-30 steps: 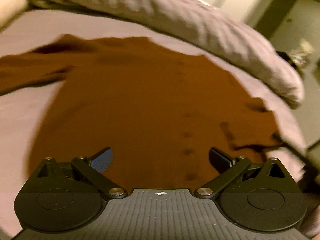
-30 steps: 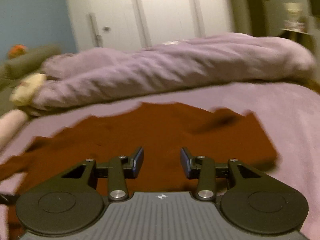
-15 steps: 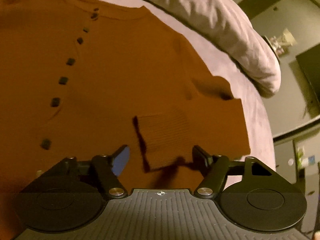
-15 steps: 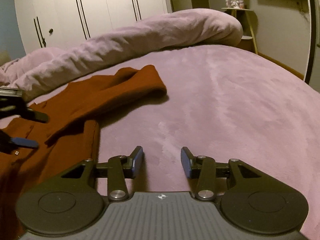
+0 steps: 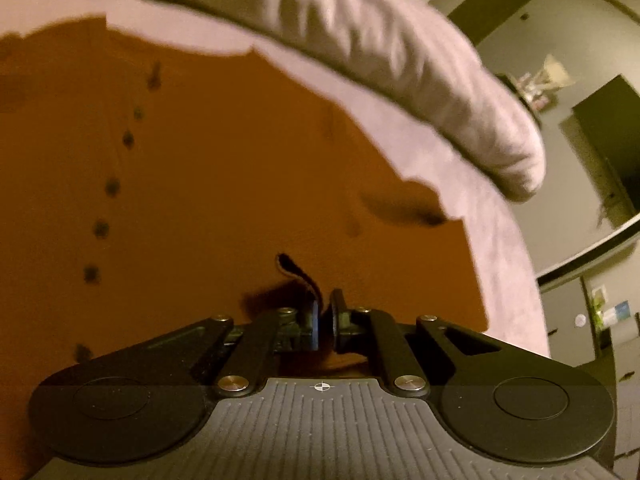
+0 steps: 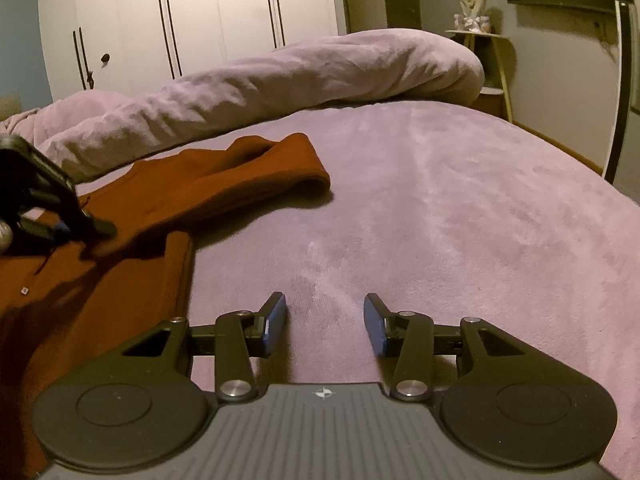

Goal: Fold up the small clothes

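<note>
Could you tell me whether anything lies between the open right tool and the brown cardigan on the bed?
Nothing visible does. The right tool hovers open over bare purple bedspread, and the brown cardigan lies to its left with only bedspread between. The left tool is already shut on the cardigan's fabric.

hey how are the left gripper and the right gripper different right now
The left gripper is shut, pinching a fold of the rust-brown cardigan; the right gripper is open and holds nothing. The left gripper sits over the cardigan, while the right gripper hovers over bare purple bedspread, beside the cardigan's edge. Both are the same black two-finger design with blue pads.
</note>
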A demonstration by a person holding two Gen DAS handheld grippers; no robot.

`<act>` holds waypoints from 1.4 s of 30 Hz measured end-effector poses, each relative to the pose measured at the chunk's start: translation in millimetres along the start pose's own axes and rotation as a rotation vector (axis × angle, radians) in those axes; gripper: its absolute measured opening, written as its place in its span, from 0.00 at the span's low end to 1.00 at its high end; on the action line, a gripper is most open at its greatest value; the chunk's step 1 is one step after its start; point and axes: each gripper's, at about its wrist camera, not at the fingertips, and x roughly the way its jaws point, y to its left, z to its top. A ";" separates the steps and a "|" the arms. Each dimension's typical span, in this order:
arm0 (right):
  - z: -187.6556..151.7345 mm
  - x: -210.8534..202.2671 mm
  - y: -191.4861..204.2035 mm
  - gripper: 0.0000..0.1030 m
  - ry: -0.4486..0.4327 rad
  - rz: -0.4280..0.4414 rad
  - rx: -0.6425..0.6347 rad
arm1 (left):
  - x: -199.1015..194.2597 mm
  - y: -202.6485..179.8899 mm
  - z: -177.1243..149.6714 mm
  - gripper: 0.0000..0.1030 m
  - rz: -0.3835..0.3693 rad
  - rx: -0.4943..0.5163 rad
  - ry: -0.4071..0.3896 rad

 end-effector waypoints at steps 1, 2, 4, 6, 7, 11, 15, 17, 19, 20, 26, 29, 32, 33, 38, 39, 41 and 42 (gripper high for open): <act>0.0 0.3 2.0 0.42 0.000 -0.009 -0.008 | -5.9 1.2 3.4 0.07 -0.004 0.006 -0.017; 0.1 0.8 3.8 0.42 0.002 -0.017 -0.016 | -11.7 2.1 6.9 0.07 0.007 0.016 -0.035; 0.2 1.6 8.5 0.43 0.003 -0.037 -0.035 | -23.1 4.7 12.2 0.07 0.031 0.040 -0.060; 0.0 1.3 11.0 0.43 0.001 -0.049 -0.050 | -34.3 9.5 18.5 0.07 0.053 0.070 -0.088; -0.3 1.1 11.4 0.43 0.000 -0.052 -0.057 | -39.9 12.7 21.7 0.07 0.073 0.088 -0.102; -1.4 1.3 11.3 0.44 -0.002 -0.059 -0.078 | -60.2 29.5 28.8 0.07 0.188 0.124 -0.162; -1.4 2.8 17.6 0.45 0.001 -0.090 -0.117 | -80.2 52.6 34.0 0.07 0.296 0.135 -0.205; -1.5 3.0 21.4 0.46 0.001 -0.105 -0.139 | -88.4 67.0 36.0 0.07 0.364 0.141 -0.225; -1.3 3.8 22.9 0.47 0.003 -0.114 -0.151 | -93.7 79.9 38.3 0.07 0.418 0.142 -0.237; -1.1 4.3 23.3 0.48 0.005 -0.117 -0.154 | -96.5 87.6 39.8 0.07 0.439 0.136 -0.240; 1.7 9.4 30.6 0.51 0.025 -0.152 -0.175 | -104.3 118.6 42.7 0.08 0.460 0.035 -0.246; 4.3 11.9 34.4 0.53 0.037 -0.170 -0.177 | -97.6 130.6 36.6 0.19 0.399 -0.008 -0.200; 9.2 10.8 37.4 0.56 0.040 -0.174 -0.174 | -92.2 136.5 27.1 0.52 0.373 -0.018 -0.182; 11.5 9.4 38.2 0.59 0.033 -0.162 -0.169 | -91.3 140.3 24.8 0.55 0.352 -0.034 -0.180; 24.2 7.2 54.5 0.64 -0.014 -0.124 -0.201 | -85.0 149.3 20.1 0.60 0.294 -0.059 -0.160; 25.3 8.8 59.0 0.64 -0.017 -0.117 -0.209 | -84.3 149.0 21.1 0.60 0.290 -0.051 -0.157; 27.7 14.2 69.4 0.64 -0.014 -0.098 -0.221 | -82.8 148.8 23.4 0.50 0.282 -0.042 -0.154; 28.6 16.6 75.1 0.64 -0.013 -0.087 -0.228 | -80.5 149.1 24.8 0.44 0.276 -0.041 -0.148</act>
